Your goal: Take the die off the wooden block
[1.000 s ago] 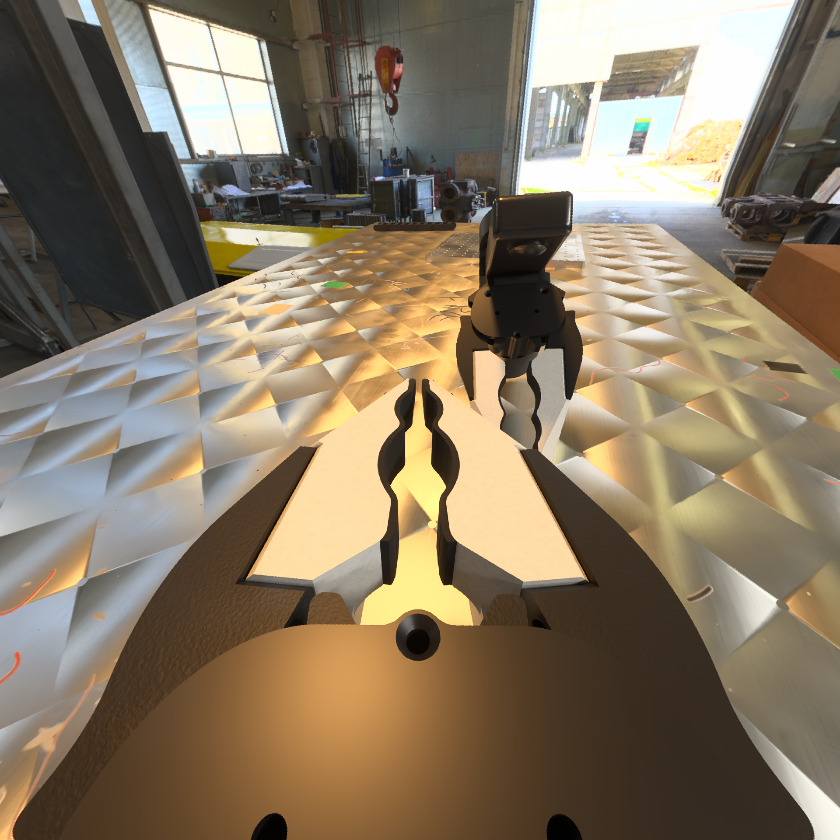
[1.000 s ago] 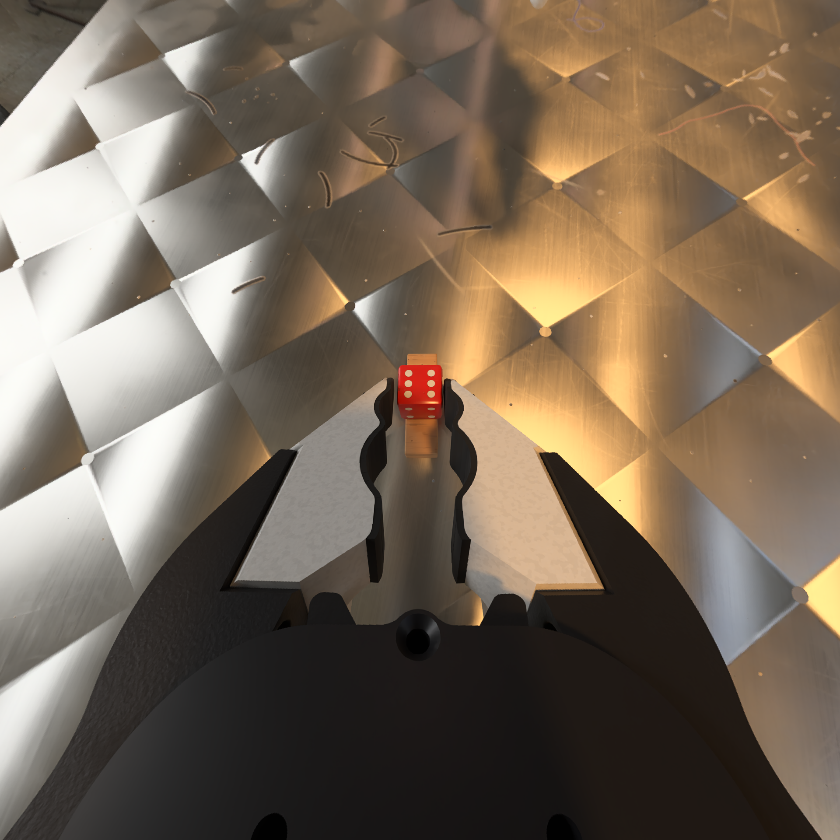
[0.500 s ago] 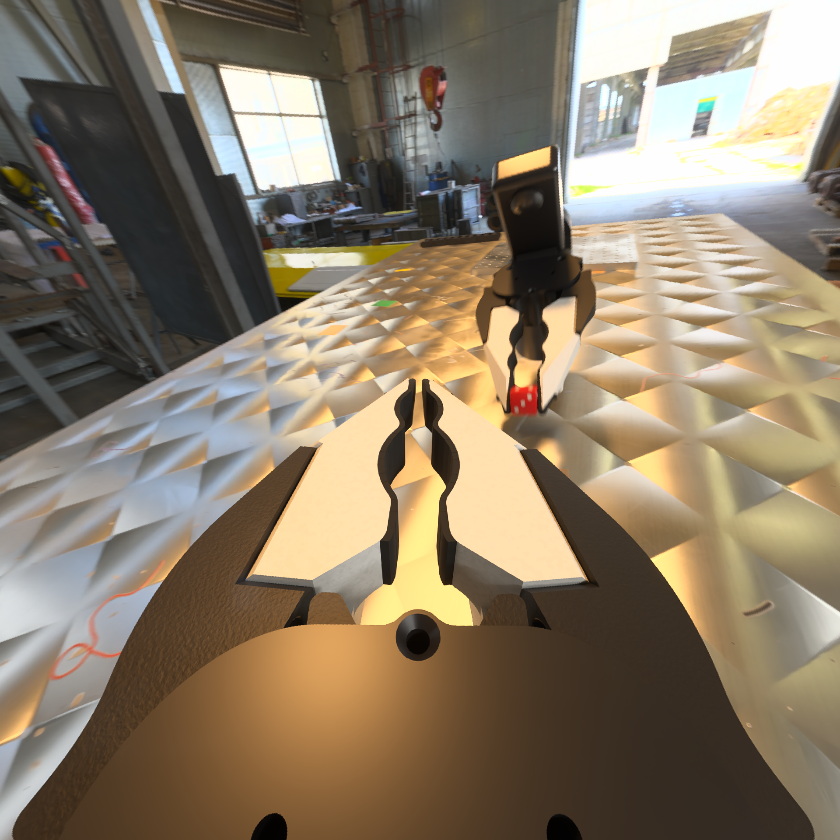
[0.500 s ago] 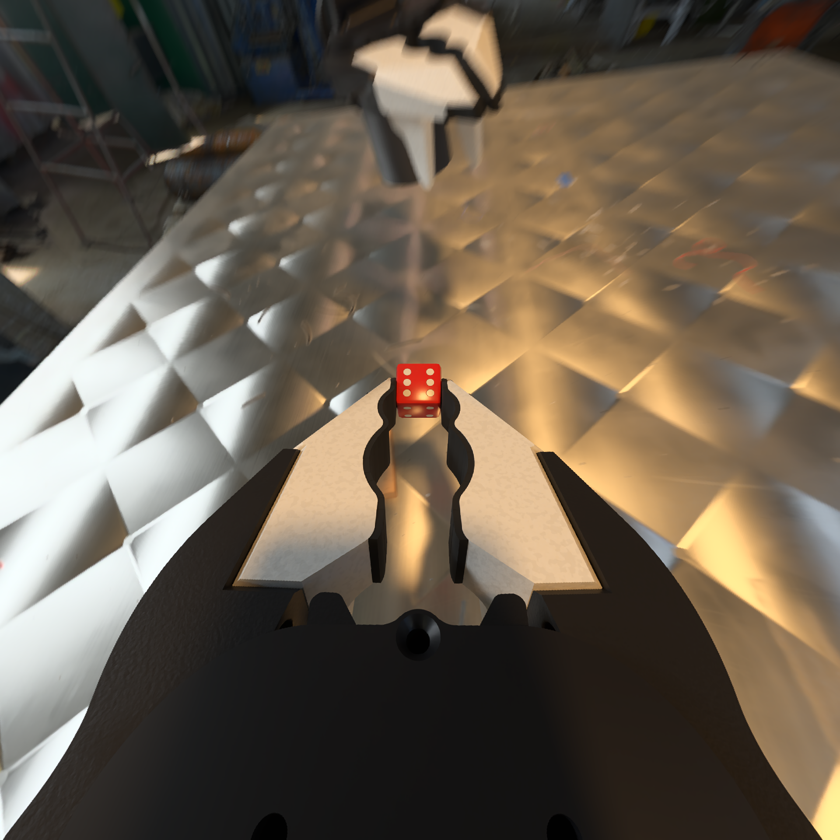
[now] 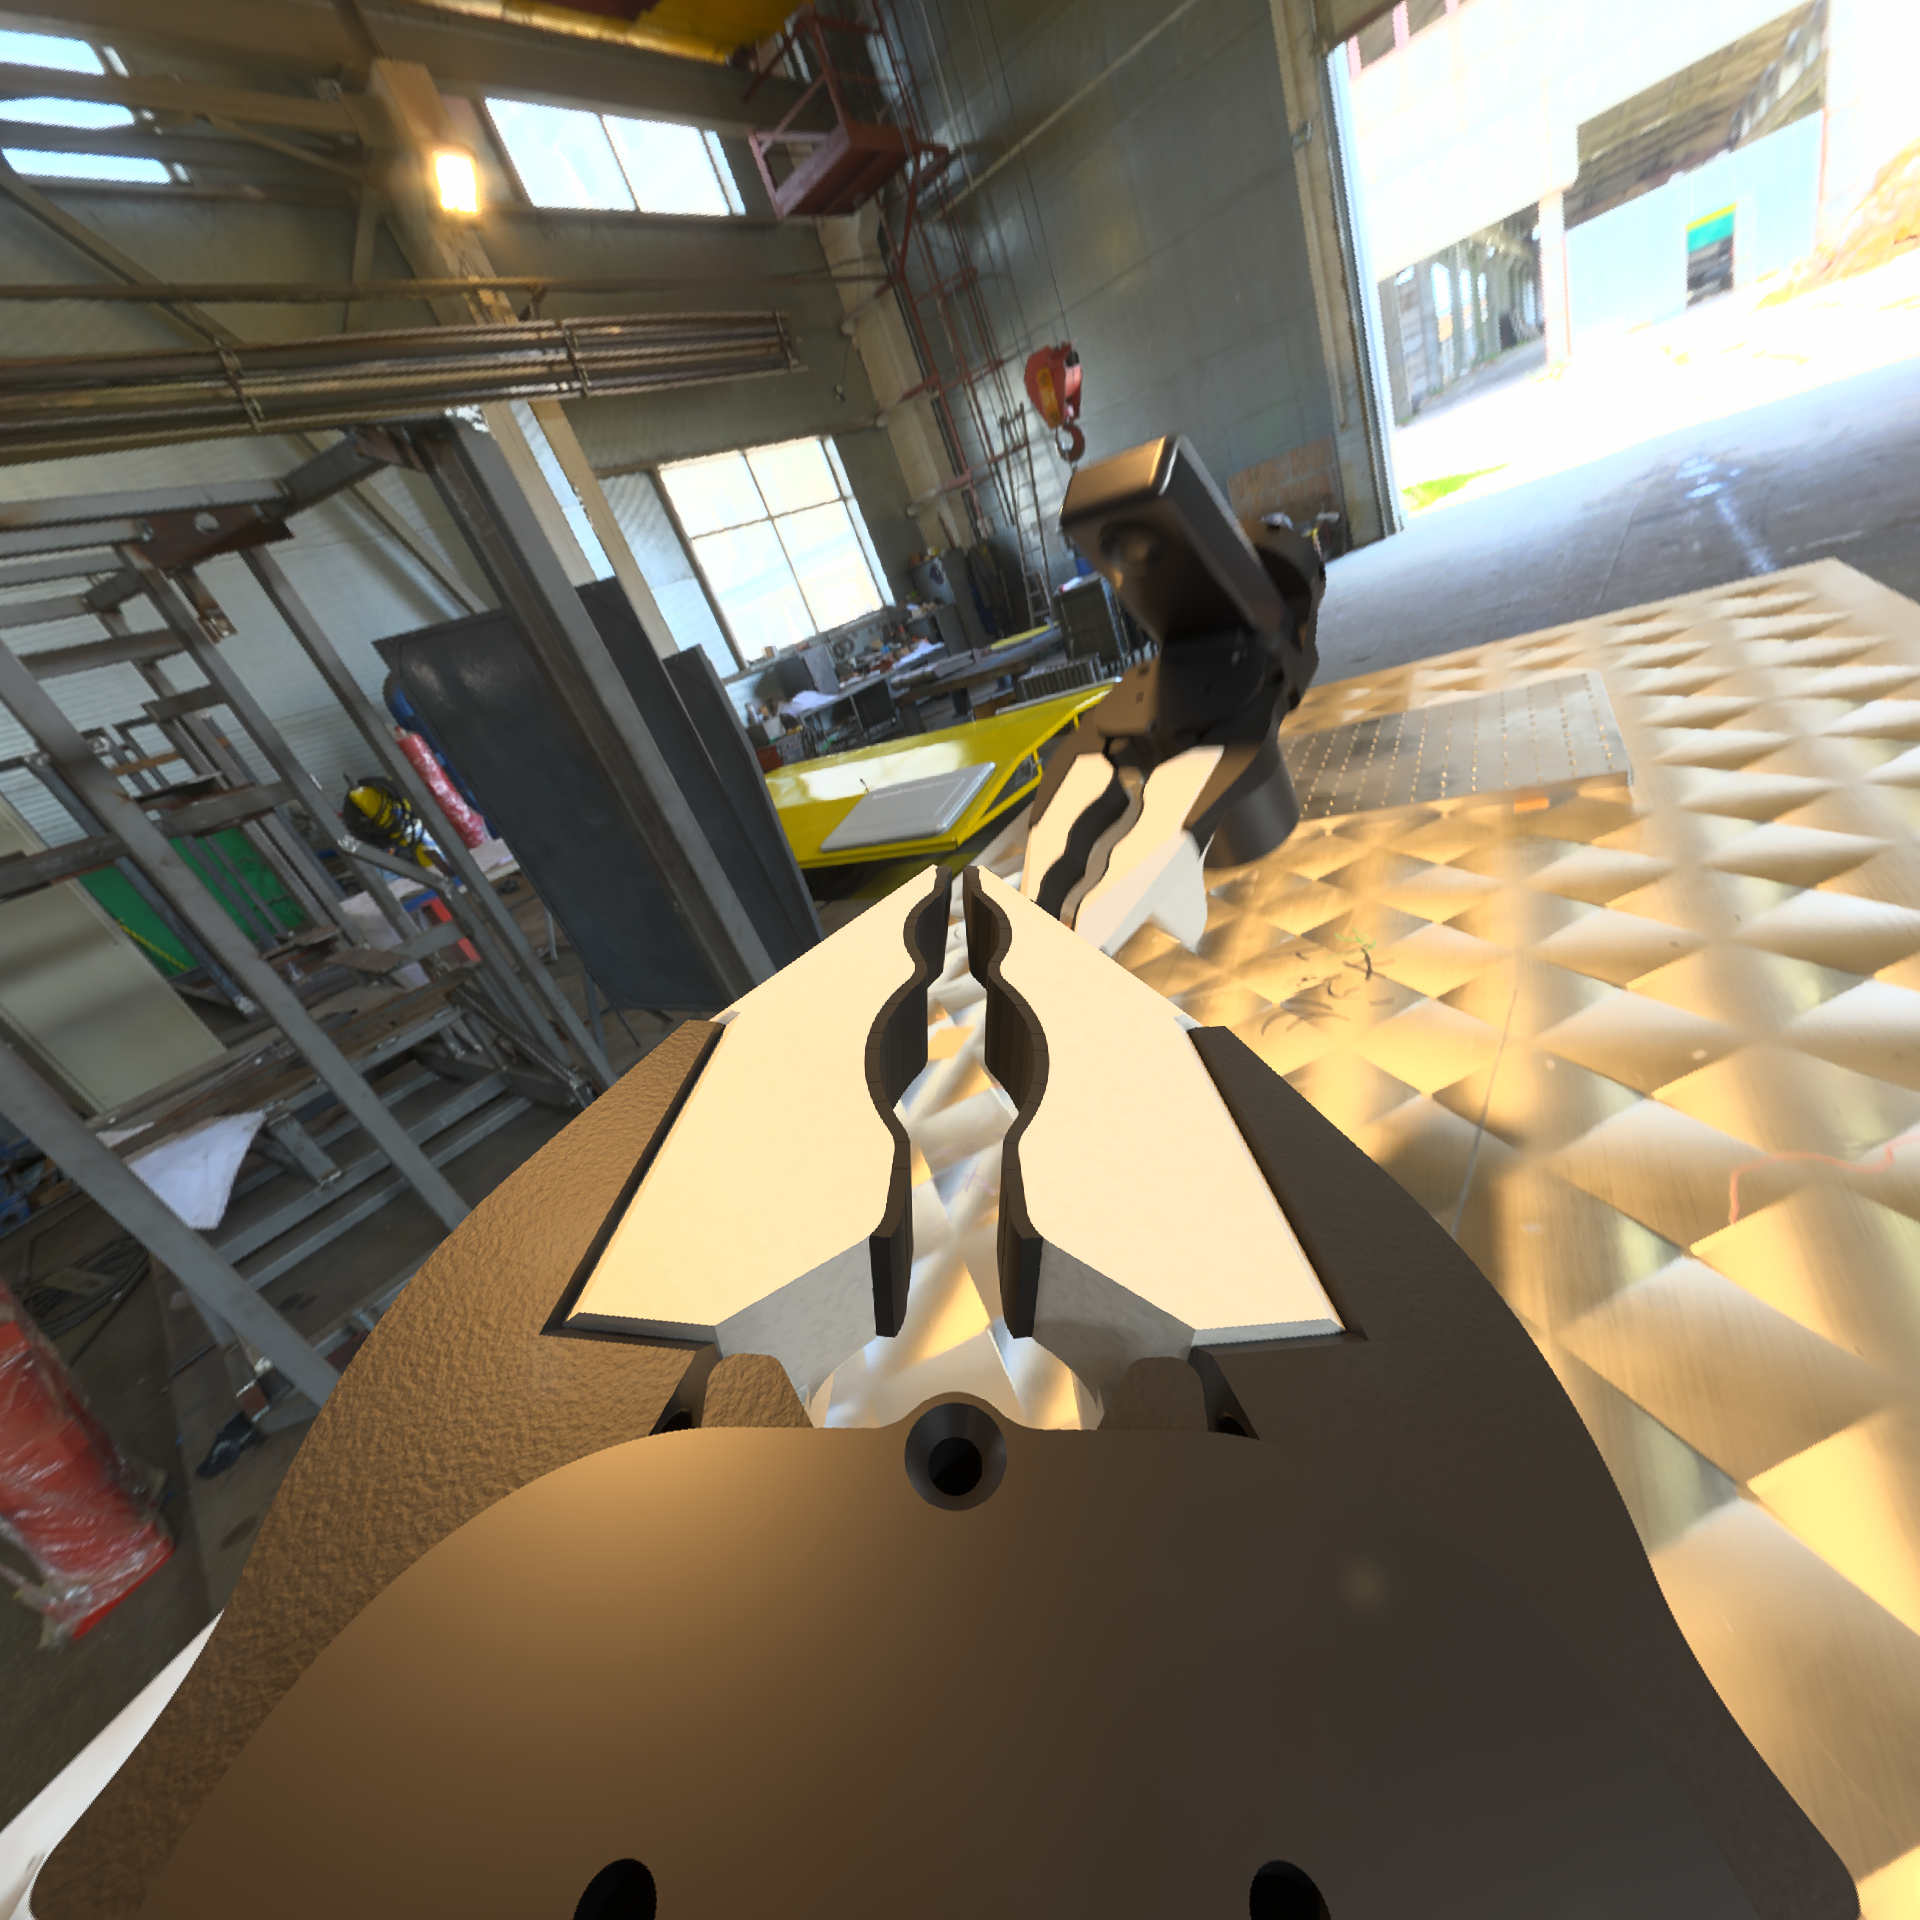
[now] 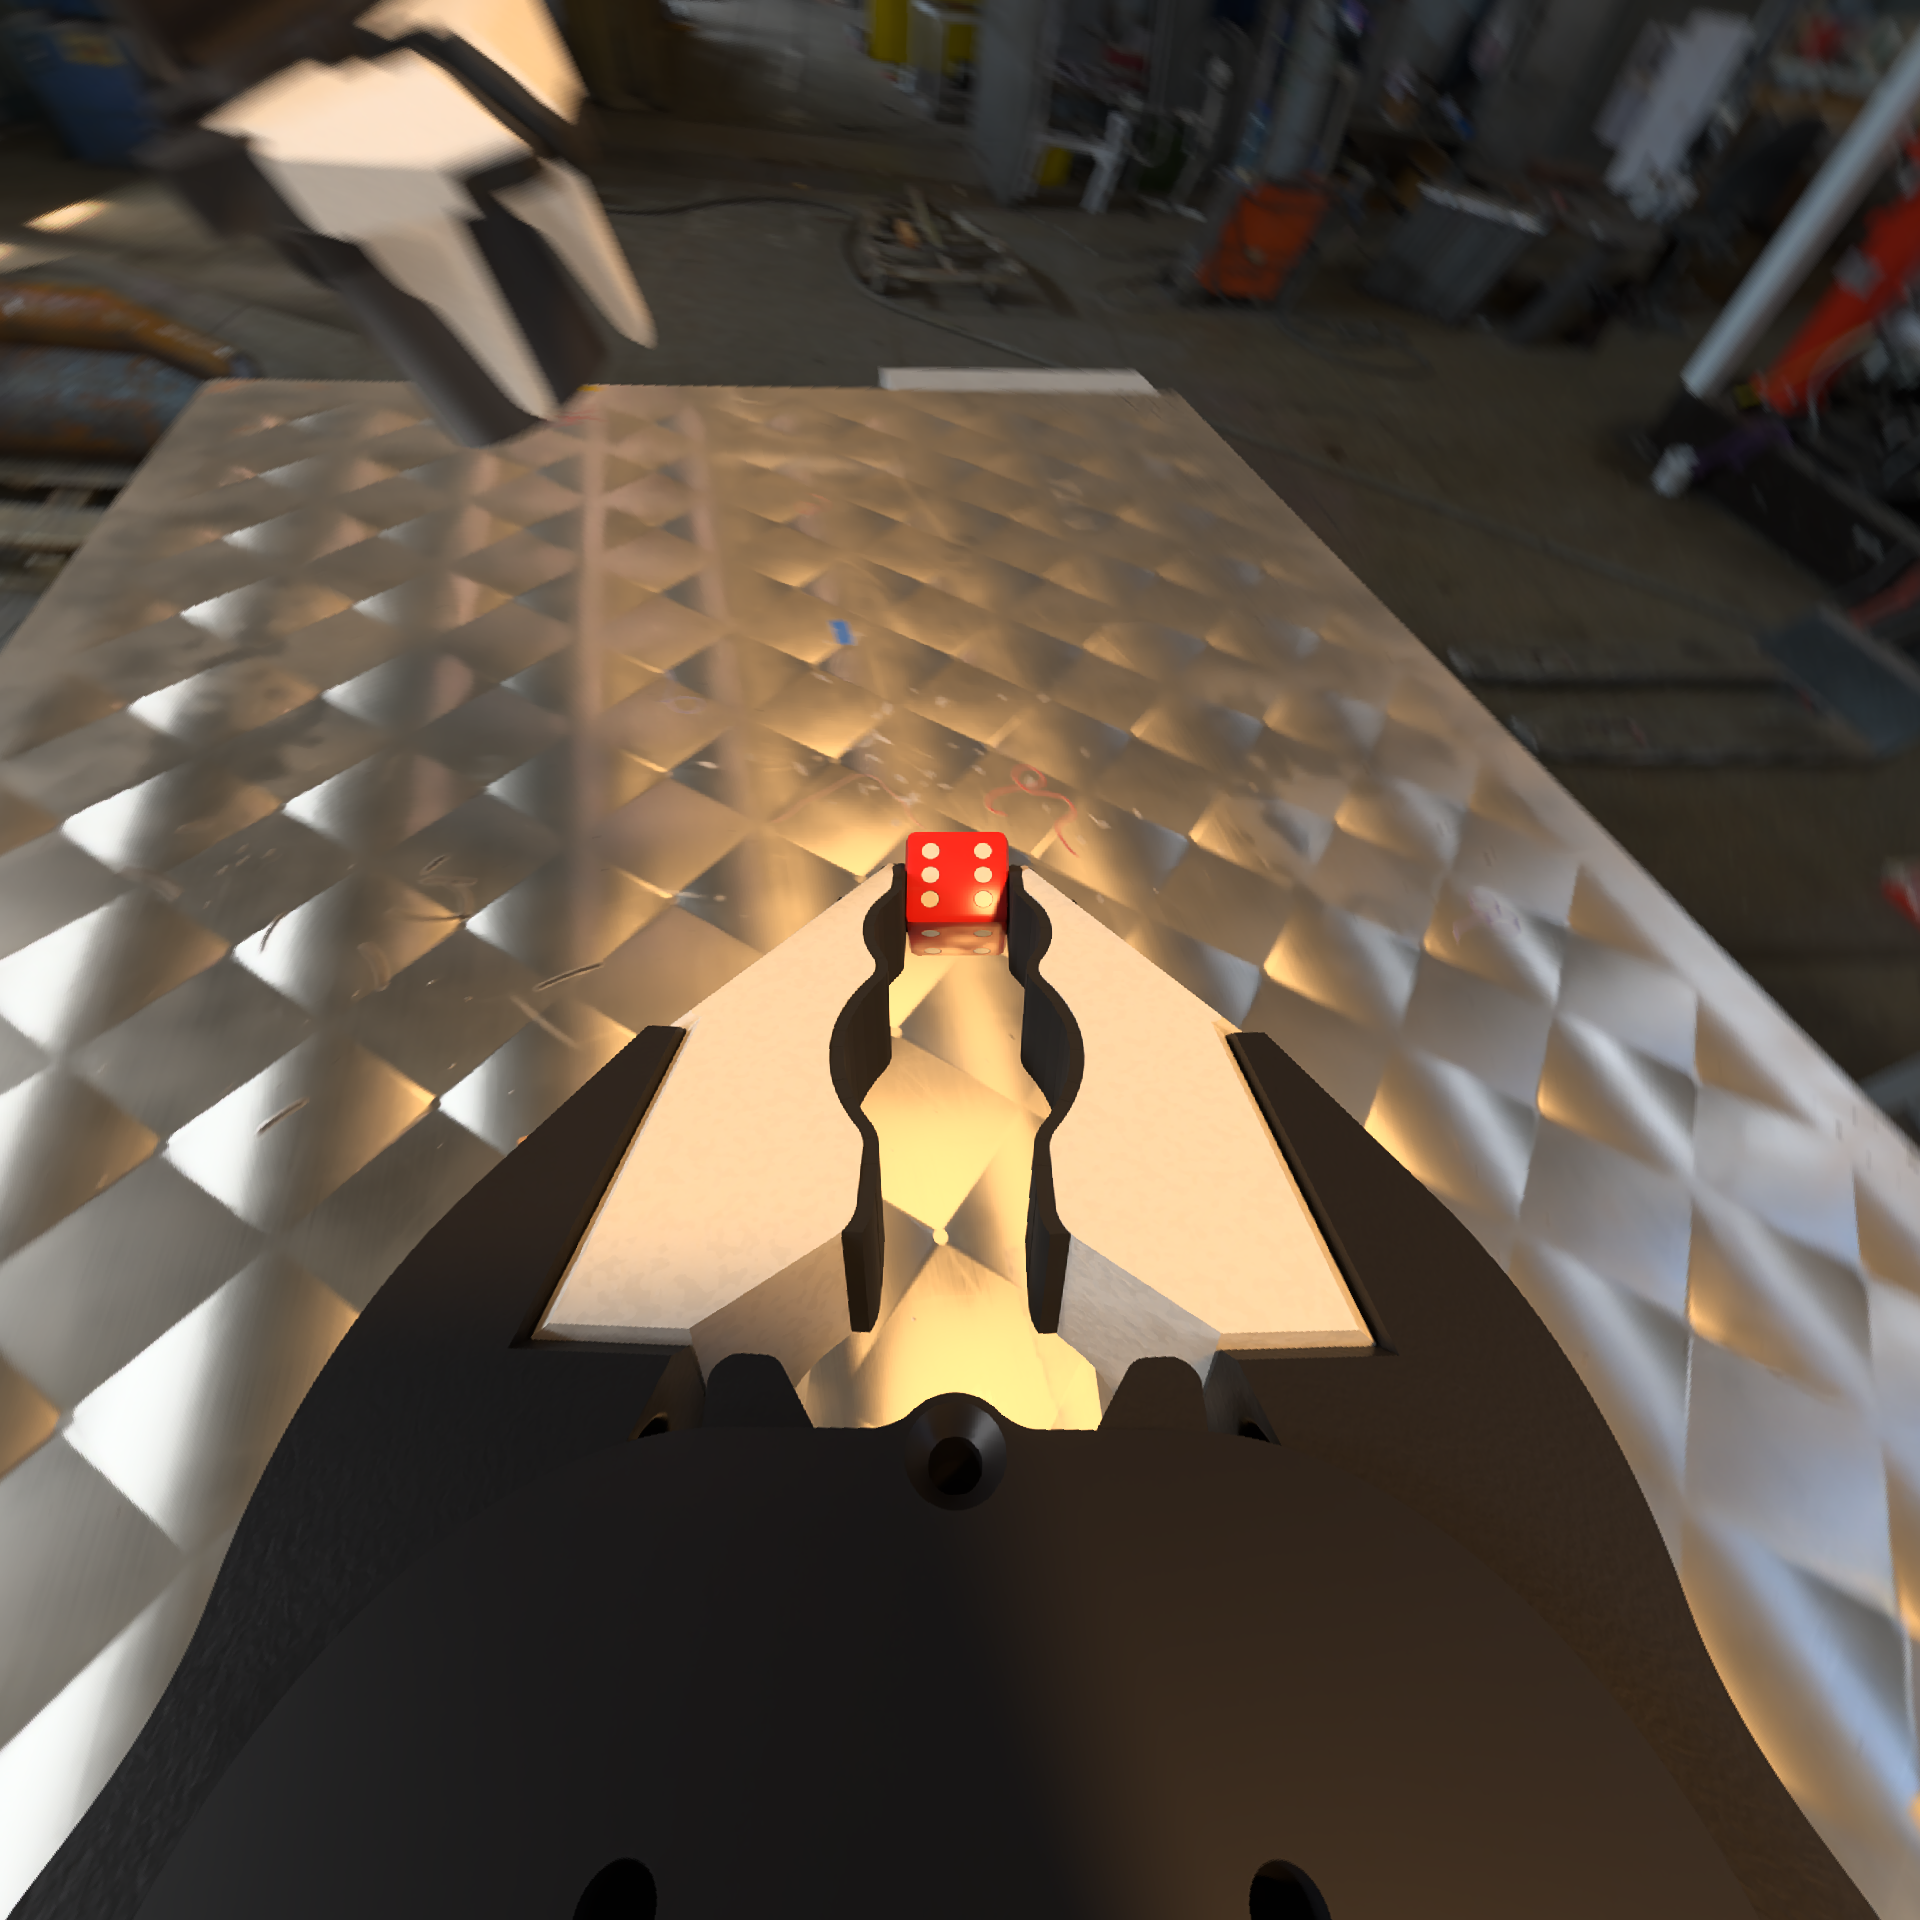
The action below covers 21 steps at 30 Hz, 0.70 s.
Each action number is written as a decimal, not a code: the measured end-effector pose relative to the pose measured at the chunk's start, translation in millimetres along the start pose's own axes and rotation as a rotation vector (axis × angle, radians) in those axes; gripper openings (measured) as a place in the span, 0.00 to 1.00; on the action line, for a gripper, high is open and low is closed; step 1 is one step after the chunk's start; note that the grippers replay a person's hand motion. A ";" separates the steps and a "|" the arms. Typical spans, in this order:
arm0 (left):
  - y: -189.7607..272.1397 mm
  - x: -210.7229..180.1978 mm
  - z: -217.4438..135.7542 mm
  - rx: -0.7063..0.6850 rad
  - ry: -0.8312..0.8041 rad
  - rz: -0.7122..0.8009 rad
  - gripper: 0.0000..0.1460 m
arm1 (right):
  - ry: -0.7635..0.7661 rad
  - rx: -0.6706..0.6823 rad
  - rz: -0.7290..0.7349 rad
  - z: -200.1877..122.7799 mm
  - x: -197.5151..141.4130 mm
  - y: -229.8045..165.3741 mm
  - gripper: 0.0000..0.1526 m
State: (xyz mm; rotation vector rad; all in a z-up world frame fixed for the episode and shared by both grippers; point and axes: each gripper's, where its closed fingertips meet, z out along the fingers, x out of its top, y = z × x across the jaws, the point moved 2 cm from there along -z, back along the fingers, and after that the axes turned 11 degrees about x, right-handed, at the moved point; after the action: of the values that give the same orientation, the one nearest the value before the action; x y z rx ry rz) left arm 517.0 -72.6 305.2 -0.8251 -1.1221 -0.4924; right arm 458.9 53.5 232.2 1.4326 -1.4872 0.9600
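Between the tips of the right claw (image 6: 956, 883) a red die (image 6: 956, 876) was held, clamped on two opposite sides at the very ends of the fingers, above the embossed metal counter (image 6: 416, 935). No wooden block was seen in either view; the die was judged already lifted clear of it. The left claw (image 5: 958, 883) was seen nearly closed, a narrow slit left between its tips, with nothing in it, raised and well apart from the right claw.

Risks noted, as judgement: the grip was taken only at the fingertips, so the die could be pivoted or squeezed out if the claw were swung quickly; blur in the right wrist view suggested fast motion. A dropped die would be expected to bounce and roll on the hard, ridged counter. If the two claws were brought close, a knock could also dislodge it.

Count: one die, six white pips counted on its facing side; two claws; one counter; no block in view.
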 end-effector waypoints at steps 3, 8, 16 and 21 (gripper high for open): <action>-3.2 5.4 15.5 -0.001 0.035 -0.018 0.01 | -0.022 -0.096 0.169 3.6 -19.5 27.0 0.12; -1.7 -21.0 25.9 -0.047 -0.007 -0.026 0.01 | -0.412 -0.350 0.465 1.0 -62.7 38.1 0.12; -21.7 -41.0 24.8 0.017 -0.057 -0.031 0.02 | -0.919 -0.397 0.472 6.6 -95.5 -18.6 0.12; -29.1 -41.0 21.5 0.052 -0.057 -0.036 0.01 | -0.961 -0.353 0.529 3.1 -103.3 -29.4 0.12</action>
State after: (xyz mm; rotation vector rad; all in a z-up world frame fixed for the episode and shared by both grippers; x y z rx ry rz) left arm 468.2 -75.8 281.0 -0.7791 -1.1990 -0.4704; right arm 487.7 85.8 133.9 1.2989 -2.6727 0.2017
